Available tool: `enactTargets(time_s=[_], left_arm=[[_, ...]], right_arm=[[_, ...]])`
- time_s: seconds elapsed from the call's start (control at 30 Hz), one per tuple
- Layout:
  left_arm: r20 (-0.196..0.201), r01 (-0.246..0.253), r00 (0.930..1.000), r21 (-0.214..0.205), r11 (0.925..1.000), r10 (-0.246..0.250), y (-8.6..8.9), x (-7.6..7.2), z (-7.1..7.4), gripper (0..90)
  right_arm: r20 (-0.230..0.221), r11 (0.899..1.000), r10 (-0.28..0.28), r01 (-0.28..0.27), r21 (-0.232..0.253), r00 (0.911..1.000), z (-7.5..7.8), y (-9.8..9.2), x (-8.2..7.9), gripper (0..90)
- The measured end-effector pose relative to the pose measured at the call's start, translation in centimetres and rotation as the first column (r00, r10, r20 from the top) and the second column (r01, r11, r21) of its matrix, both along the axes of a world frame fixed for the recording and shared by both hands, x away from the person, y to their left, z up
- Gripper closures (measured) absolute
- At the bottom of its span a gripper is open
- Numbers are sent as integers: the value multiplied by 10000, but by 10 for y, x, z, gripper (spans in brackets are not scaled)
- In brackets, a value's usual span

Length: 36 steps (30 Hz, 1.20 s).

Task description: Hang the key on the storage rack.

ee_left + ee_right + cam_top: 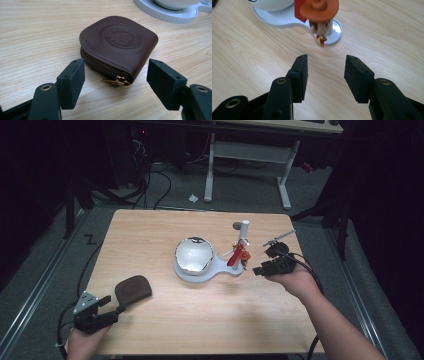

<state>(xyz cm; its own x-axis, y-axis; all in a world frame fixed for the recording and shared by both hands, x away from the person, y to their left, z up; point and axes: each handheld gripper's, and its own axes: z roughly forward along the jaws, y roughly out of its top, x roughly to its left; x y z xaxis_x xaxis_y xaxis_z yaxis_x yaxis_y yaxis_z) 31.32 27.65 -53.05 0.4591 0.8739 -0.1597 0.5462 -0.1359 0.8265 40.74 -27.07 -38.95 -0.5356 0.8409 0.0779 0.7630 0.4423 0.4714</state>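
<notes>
One brown leather zip pouch [117,45], round emblem embossed, apparently flat, lies before left gripper [115,75]'s open jaws; right gripper [325,75]'s jaws open, empty

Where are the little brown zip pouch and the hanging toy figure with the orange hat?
brown zip pouch [120,42]: left gripper view, embossed top face.
toy figure [319,10]: right gripper view, its orange hat.

A brown leather coin pouch [119,45] lies flat on the wooden table [37,32], a round stamped emblem [122,37] on its top. Its zip runs along the near edge and ends at a brass pull [116,81] at the near corner. The left gripper [115,82] has its jaws spread wide on either side of that corner, not touching the pouch. Far right, a white stand base [172,16] rests on the table.
</notes>
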Motion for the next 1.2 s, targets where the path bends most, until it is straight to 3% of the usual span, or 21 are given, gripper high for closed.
enactTargets(time_s=[0.2,0.3,0.47,0.67,0.73,0.9,1.2], left_arm=[[-219,41,9997,-203,9998,-46,-2,0,0,312],[-209,65,9998,-63,10000,-67,-4,-1,0,314],[-106,25,9999,124,9999,-24,-7,-3,1,326],[26,9,10000,233,9997,-10,-9,-5,1,334],[86,54,9999,332,9994,-56,-11,-6,1,339],[175,194,9996,443,9988,-202,-15,-8,2,338],[315,317,9989,602,9977,-337,-22,-10,4,333]], right_arm=[[460,10000,-34,36,-61,9989,-13,-15,-25,489],[682,9999,115,-110,-82,9976,-22,-20,-37,476],[1344,9997,242,-241,-26,9906,-41,-24,-60,487],[1822,10000,24,-37,68,9833,-65,-28,-78,509],[2138,10000,-95,99,-8,9768,-74,-29,-83,520],[2289,9983,-460,363,463,9724,-95,-30,-94,522],[3064,9899,-647,222,1401,9497,-122,-33,-116,503]])
